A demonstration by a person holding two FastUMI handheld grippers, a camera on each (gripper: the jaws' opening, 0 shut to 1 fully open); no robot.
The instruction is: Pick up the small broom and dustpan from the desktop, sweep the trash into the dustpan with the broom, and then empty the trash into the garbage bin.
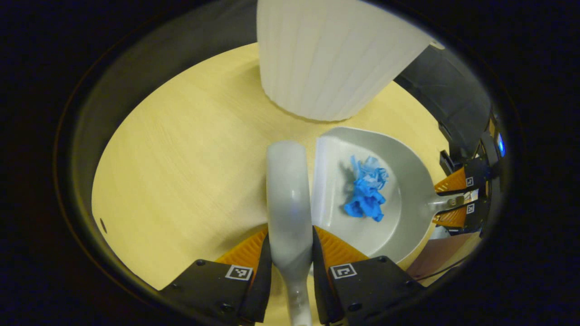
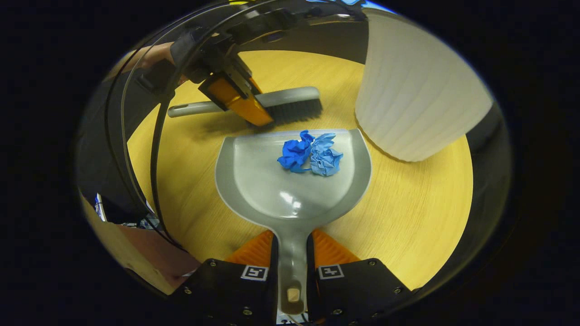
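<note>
Left gripper view: left hand-held gripper [image 1: 290, 253] pinches broom [image 1: 289, 194] | right hand-held gripper [image 2: 292, 262] clamps dustpan [image 2: 272, 181] handle, pan flat on desk

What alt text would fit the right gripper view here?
The right gripper grips the handle of a grey dustpan holding crumpled blue trash on a wooden desktop. Beyond it, the left gripper holds the broom, with a white ribbed bin to the right.

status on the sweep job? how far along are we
Done: both tools are picked up and the crumpled blue trash already lies inside the dustpan. In hand: the left gripper is shut on the broom beside the pan's lip, and the right gripper is shut on the dustpan handle. Left: tipping the trash into the white garbage bin, which stands just beside the pan.
</note>
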